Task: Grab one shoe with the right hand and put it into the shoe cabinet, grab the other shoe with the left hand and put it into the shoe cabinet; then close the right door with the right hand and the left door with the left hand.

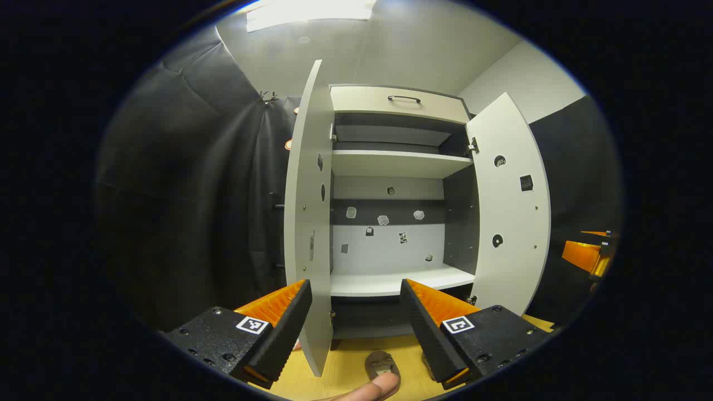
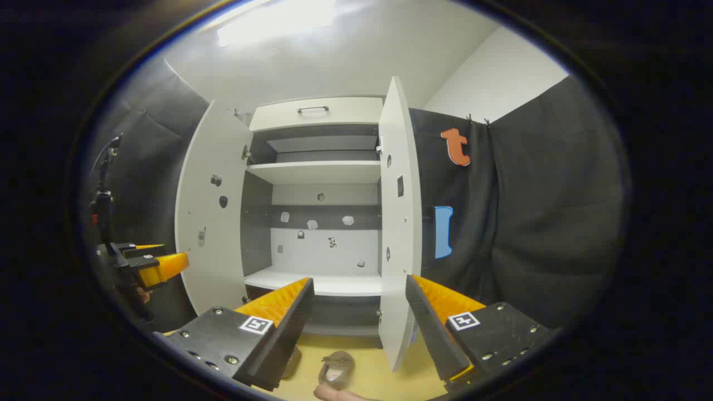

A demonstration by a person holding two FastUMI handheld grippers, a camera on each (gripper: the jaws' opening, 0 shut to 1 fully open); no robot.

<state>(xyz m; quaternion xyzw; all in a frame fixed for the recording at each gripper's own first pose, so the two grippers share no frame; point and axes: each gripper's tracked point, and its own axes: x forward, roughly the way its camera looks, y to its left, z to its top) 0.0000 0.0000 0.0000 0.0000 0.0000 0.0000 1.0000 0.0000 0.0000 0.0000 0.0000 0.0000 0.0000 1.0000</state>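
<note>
One shoe cabinet [image 1: 398,167] stands ahead of both sets of jaws, pale outside and dark grey within, with two doors swung wide: the left door [image 1: 303,211] rises edge-on just above the left gripper's near finger, and the right door [image 1: 509,206] stands off to the far side. In the right gripper view the same cabinet [image 2: 317,172] shows with its right door [image 2: 398,223] edge-on between the jaws and its left door [image 2: 209,211] beyond. Inside are two white shelves, both bare, and one drawer with a dark handle sits on top. One shoe [image 1: 381,363], small and brown, lies on the yellow floor low between the left gripper [image 1: 356,317] fingers, a fingertip just below it; it shows again [image 2: 336,367] between the right gripper [image 2: 359,314] fingers. Both grippers are spread wide and hold nothing.
</note>
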